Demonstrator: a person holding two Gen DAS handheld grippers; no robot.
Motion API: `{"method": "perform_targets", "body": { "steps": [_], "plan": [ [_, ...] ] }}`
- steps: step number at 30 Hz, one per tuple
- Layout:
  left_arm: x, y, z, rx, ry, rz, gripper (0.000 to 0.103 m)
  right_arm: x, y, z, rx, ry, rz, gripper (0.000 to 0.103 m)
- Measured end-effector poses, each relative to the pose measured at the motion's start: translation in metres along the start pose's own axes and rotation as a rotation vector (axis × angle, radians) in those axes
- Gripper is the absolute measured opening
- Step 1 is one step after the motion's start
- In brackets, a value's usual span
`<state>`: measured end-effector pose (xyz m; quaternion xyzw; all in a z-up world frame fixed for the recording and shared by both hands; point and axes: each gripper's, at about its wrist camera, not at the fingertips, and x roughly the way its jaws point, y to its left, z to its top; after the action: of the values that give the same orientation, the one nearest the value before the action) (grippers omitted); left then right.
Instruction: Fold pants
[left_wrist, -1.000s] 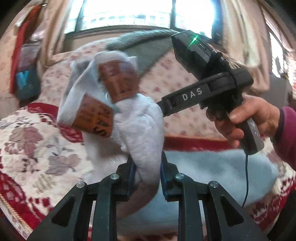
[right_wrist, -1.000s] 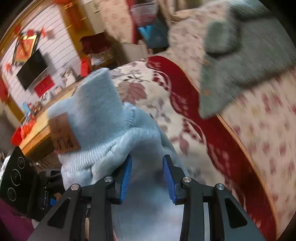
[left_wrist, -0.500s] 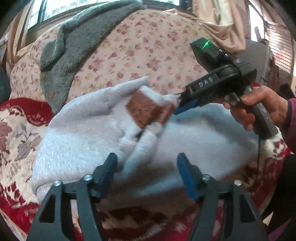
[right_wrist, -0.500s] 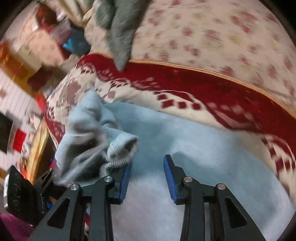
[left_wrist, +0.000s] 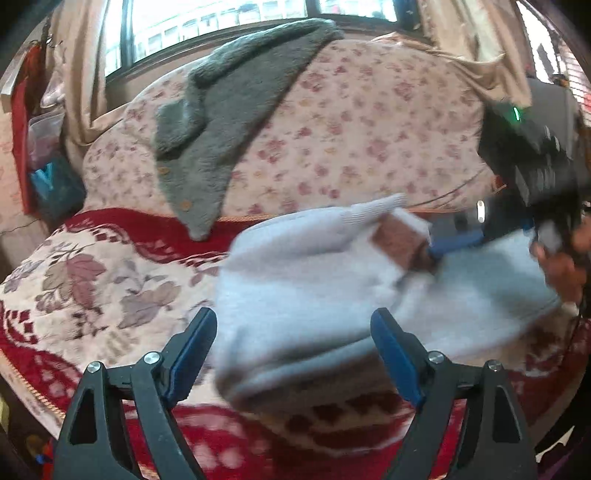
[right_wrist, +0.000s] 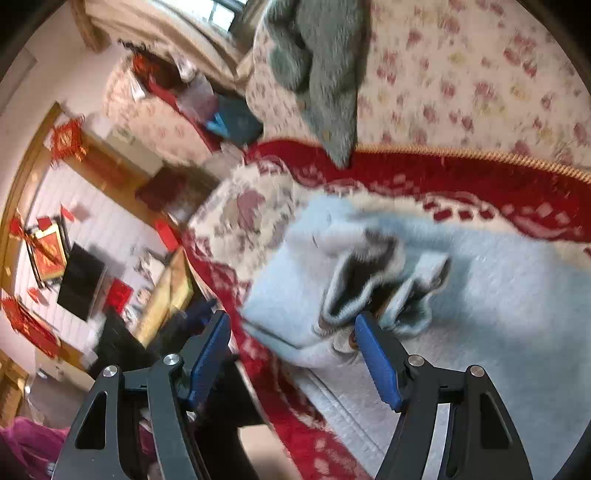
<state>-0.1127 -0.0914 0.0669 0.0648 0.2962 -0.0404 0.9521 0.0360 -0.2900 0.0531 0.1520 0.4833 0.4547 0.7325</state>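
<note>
The pale blue fleece pants (left_wrist: 317, 291) lie folded over on the red patterned sofa cover, with ribbed cuffs and a brown tag (left_wrist: 402, 240) on top. My left gripper (left_wrist: 293, 347) is open and empty, just in front of the pants' near fold. In the right wrist view the pants (right_wrist: 480, 295) spread across the seat, the two cuff openings (right_wrist: 373, 284) facing me. My right gripper (right_wrist: 291, 354) is open and empty, its right finger close to the cuffs. The right gripper also shows in the left wrist view (left_wrist: 454, 243), blurred, by the tag.
A grey knit cardigan (left_wrist: 236, 103) hangs over the floral sofa back (left_wrist: 369, 125). The red and cream sofa cover (left_wrist: 92, 280) lies to the left of the pants. In the right wrist view a wooden table (right_wrist: 166, 295) and a dark screen (right_wrist: 79, 286) stand beyond the seat's left edge.
Both grippers let go of the pants and opened wide. The cuffs, held up a second ago, now lie folded onto the pants on the seat. Both grippers have drawn back.
</note>
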Motion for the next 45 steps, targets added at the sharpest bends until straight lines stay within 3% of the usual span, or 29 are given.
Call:
{"method": "perform_targets", "body": {
  "steps": [4, 9, 12, 14, 18, 23, 24, 25, 27, 32, 38, 41, 45],
  "plan": [
    [0.004, 0.011, 0.002, 0.018, 0.013, 0.015, 0.085, 0.021, -0.044, -0.021, 0.143, 0.047, -0.096, 0.076],
    [0.014, 0.012, 0.005, 0.032, 0.015, 0.005, 0.085, -0.011, -0.018, -0.02, 0.065, -0.04, -0.007, 0.076],
    [0.019, 0.007, 0.005, 0.056, 0.02, 0.002, 0.085, -0.012, -0.002, -0.009, 0.045, -0.065, -0.016, 0.078],
    [0.02, 0.005, 0.004, 0.06, 0.021, -0.004, 0.085, -0.008, 0.002, -0.001, 0.059, -0.062, 0.007, 0.078],
    [0.021, 0.006, 0.004, 0.058, 0.022, -0.003, 0.085, 0.003, 0.004, 0.009, 0.087, -0.026, -0.105, 0.078],
    [0.024, 0.014, 0.001, 0.004, 0.036, -0.007, 0.085, 0.025, -0.011, 0.006, 0.143, -0.011, -0.052, 0.077],
    [0.025, 0.016, 0.001, -0.004, 0.039, -0.003, 0.085, 0.033, -0.013, 0.008, 0.141, -0.022, -0.031, 0.073],
    [0.024, 0.019, 0.001, -0.013, 0.041, 0.003, 0.085, 0.038, -0.014, 0.009, 0.15, -0.024, -0.018, 0.05],
    [0.02, 0.024, 0.002, -0.019, 0.035, 0.007, 0.085, 0.046, -0.016, 0.012, 0.185, -0.027, 0.019, 0.016],
    [0.003, 0.035, 0.014, -0.011, -0.012, 0.003, 0.085, 0.006, 0.018, 0.01, 0.122, -0.129, 0.165, 0.013],
    [0.0, 0.039, 0.038, -0.092, -0.074, -0.065, 0.093, -0.026, 0.024, -0.013, 0.11, -0.174, 0.179, 0.012],
    [0.028, 0.028, 0.041, -0.104, -0.019, -0.107, 0.093, -0.022, -0.009, -0.032, 0.207, -0.182, 0.128, 0.012],
    [0.081, 0.014, 0.028, -0.111, 0.134, -0.112, 0.093, -0.014, -0.037, -0.052, 0.287, -0.142, 0.074, 0.013]
  ]
}}
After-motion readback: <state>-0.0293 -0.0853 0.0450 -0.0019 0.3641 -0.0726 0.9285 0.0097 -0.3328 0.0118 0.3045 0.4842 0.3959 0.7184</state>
